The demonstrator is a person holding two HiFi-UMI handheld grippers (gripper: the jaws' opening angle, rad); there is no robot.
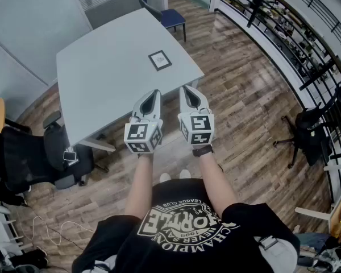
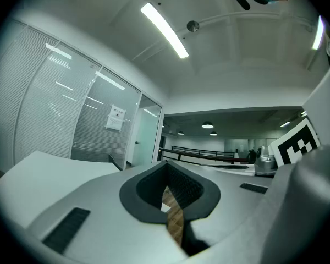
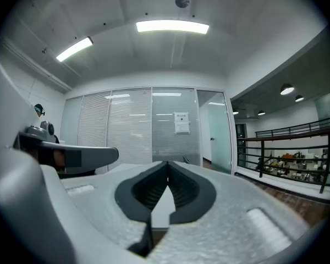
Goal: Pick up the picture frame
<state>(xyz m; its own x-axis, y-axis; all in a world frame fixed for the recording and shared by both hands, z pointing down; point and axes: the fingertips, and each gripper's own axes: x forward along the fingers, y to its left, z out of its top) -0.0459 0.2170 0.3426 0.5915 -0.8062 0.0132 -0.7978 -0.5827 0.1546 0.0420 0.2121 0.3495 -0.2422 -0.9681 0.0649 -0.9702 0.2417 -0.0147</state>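
Note:
A small dark picture frame (image 1: pixel 159 60) lies flat on the grey table (image 1: pixel 102 78), near its right edge. My left gripper (image 1: pixel 153 93) and right gripper (image 1: pixel 187 89) are held side by side at the table's near edge, short of the frame and pointing level toward it. Both are shut with nothing between the jaws. In the left gripper view the left gripper (image 2: pixel 166 165) has its tips together, and only wood floor shows through the gap below them. The right gripper (image 3: pixel 167 164) in its own view is likewise shut, with the table top beyond it.
A blue chair (image 1: pixel 169 16) stands at the table's far end. A black office chair (image 1: pixel 45 152) sits at the near left, another black chair (image 1: pixel 310 132) at the right by a railing (image 1: pixel 295 33). Glass partition walls (image 3: pixel 148 131) stand behind the table. Wood floor surrounds it.

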